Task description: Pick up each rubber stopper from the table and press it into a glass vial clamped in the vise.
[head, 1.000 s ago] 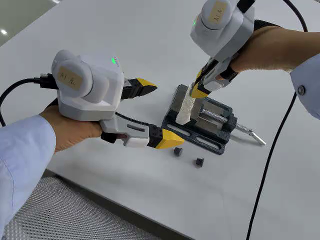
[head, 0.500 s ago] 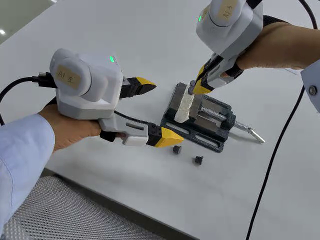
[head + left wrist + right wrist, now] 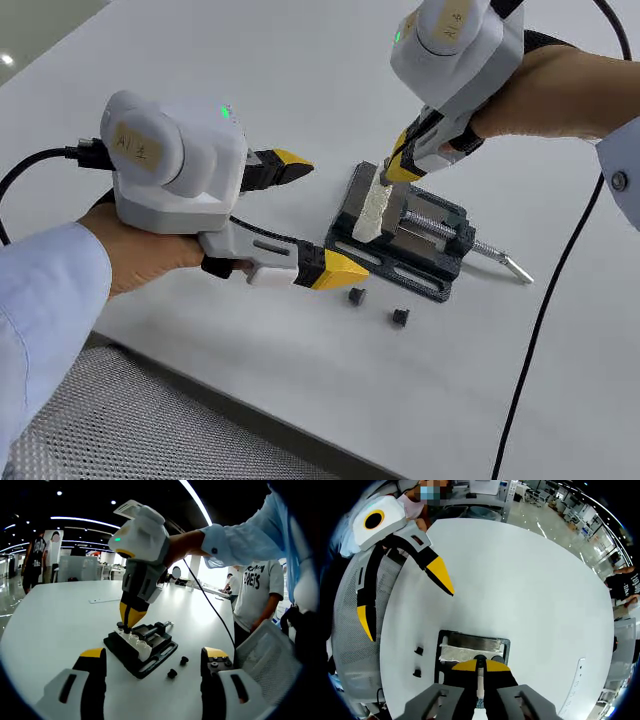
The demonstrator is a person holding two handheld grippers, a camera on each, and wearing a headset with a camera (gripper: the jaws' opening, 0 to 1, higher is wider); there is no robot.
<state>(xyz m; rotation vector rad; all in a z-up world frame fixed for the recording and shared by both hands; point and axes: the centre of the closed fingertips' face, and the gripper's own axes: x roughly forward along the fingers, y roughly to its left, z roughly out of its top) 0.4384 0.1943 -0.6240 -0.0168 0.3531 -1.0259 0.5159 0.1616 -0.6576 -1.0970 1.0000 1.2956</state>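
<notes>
A black vise (image 3: pixel 432 278) clamps a white foam strip holding a row of glass vials (image 3: pixel 138 641). My right gripper (image 3: pixel 388 172) points down at the far end of that row, shut on a dark rubber stopper (image 3: pixel 480 658) over a vial. The same gripper's yellow tips (image 3: pixel 127 622) touch the far vials in the left gripper view. Two loose black stoppers (image 3: pixel 357 296) (image 3: pixel 400 317) lie on the white table in front of the vise. My left gripper (image 3: pixel 320 215) hovers left of the vise, open and holding nothing.
The vise's screw handle (image 3: pixel 505 264) sticks out to the right. A black cable (image 3: pixel 545 300) runs down the table's right side. A mesh surface (image 3: pixel 130 430) lies beyond the table's near edge. People stand in the background of the left gripper view.
My right gripper's tips have shifted slightly up and toward the far end of the vial row. The left gripper and the loose stoppers have stayed put.
</notes>
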